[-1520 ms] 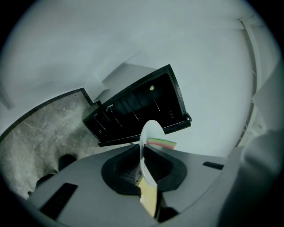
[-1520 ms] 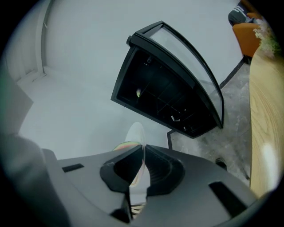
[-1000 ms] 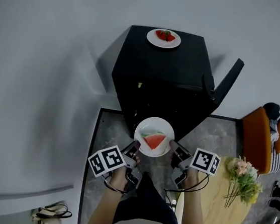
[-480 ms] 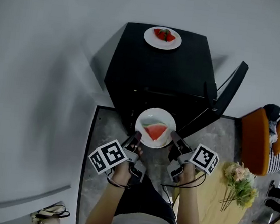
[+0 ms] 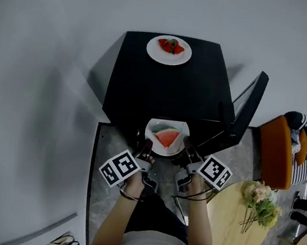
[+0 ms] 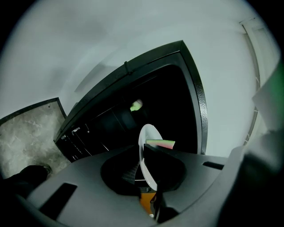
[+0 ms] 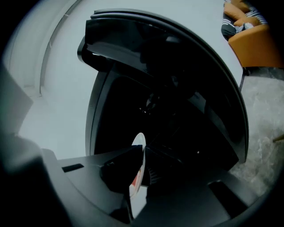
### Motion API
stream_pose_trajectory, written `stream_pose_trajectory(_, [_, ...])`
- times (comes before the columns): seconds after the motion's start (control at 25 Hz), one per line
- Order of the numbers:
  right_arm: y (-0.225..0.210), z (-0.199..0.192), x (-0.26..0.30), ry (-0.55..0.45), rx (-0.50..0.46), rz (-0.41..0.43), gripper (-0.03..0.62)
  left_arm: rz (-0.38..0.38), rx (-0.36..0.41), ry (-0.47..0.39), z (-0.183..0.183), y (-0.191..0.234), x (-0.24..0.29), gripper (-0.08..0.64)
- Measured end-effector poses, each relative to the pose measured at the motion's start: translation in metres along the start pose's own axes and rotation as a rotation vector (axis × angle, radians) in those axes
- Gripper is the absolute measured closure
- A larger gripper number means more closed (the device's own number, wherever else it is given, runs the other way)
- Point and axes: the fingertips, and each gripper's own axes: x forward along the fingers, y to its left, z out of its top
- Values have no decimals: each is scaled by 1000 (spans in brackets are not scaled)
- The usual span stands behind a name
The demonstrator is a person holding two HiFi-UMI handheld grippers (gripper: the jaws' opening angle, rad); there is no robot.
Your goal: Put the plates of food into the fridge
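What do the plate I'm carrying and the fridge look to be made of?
Plate: smooth glossy white with a thin rim, probably glazed ceramic, though melamine is possible.
Fridge: flat black casing with a dull sheen, looks like painted metal; plastic cannot be ruled out.

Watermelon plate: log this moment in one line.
watermelon plate | left gripper and right gripper clamp it | at open fridge | strawberry plate on top

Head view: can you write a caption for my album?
Left gripper and right gripper hold a watermelon plate at the open black fridge; a strawberry plate sits on top.
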Motion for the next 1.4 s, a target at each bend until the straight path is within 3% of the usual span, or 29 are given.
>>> stream_pose_trajectory(0.64, [-27,16,41,-141,-11,-71,563,-17,-15,0,18,8,42,532])
stream_pose_trajectory(1.16, [-35,29,57,-172,-96,-120,558,-18,-65,11,20,9,59,532])
stream_pose_trajectory(1.4, [-38,35,61,-189,-208,-149,555,-34,-68,8,21,5,69,535])
